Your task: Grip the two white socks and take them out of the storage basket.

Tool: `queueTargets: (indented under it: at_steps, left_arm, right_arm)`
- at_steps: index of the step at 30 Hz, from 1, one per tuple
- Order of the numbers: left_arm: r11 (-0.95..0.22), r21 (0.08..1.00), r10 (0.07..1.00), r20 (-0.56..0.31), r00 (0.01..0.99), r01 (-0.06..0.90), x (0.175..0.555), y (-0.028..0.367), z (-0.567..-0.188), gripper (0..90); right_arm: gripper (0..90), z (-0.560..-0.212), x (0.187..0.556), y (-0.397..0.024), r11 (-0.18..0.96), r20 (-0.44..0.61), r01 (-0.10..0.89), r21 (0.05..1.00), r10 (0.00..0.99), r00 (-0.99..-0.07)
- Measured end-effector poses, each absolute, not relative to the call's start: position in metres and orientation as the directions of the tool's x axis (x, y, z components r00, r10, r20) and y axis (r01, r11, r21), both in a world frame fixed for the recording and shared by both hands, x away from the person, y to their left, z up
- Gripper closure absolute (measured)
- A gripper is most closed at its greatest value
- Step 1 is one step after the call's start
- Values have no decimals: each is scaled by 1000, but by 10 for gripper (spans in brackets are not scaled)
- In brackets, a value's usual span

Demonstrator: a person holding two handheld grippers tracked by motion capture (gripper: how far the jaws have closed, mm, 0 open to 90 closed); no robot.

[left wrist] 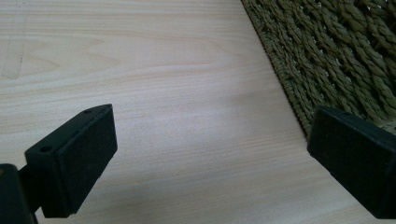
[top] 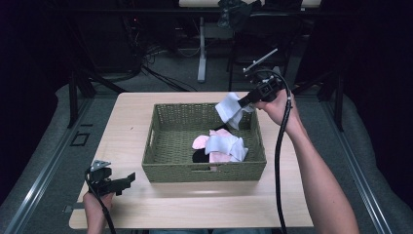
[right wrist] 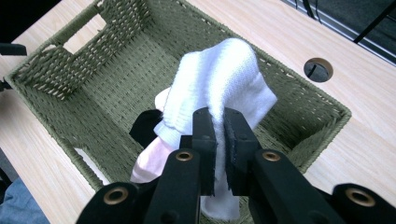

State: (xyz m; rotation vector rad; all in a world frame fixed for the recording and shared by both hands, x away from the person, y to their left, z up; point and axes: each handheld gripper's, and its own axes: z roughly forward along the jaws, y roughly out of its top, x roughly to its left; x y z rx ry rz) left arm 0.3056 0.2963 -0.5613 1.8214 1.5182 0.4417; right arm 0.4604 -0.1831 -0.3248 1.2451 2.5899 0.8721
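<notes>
Right claw (right wrist: 219,140): jaws nearly together, pinching a fold of a white sock (right wrist: 224,79); in the high view it is raised above the far right corner of the basket (top: 160,146).
White sock: hangs from the right claw in the air, over the basket's far right corner, clear of the pile below.
Left claw (left wrist: 210,154): jaws wide apart, nothing between them; it sits low over the surface (left wrist: 140,70) near the near left corner, just beside the basket's near left corner.
Basket: green woven, rectangular, with a handle slot in each short wall; it stands mid-surface, a little toward the far edge.
Pile in basket: a second white sock (top: 225,145) lies on pink socks (top: 199,142) with something black (top: 198,157) under them, toward the basket's near right part.
Surface: pale wood; a round cable hole (right wrist: 318,69) lies beyond the basket in the right gripper view.
Person: forearms come in from the near edge, one hand on each claw.
</notes>
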Motion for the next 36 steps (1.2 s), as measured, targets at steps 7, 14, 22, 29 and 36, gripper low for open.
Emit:
queueTargets:
  at_steps: [7,14,22,29,36]
  left_arm:
    - [-51,705,952,-180,248,708,306,296,-562,16]
    - [-50,711,952,-177,248,701,306,295,-562,16]
    - [-49,712,952,-178,248,700,306,295,-562,16]
    - [-53,712,951,-178,253,700,306,294,-562,16]
    - [-63,705,951,-174,258,706,306,294,-561,16]
  right_arm:
    - [847,-315,459,-195,472,119,672,571,762,-636]
    - [847,-304,455,-216,447,106,674,588,783,-613]
    - [846,-301,450,-249,405,100,693,596,820,-564]
    - [846,-303,445,-275,376,86,716,589,851,-518]
    - [846,-312,442,-296,352,76,740,573,877,-475]
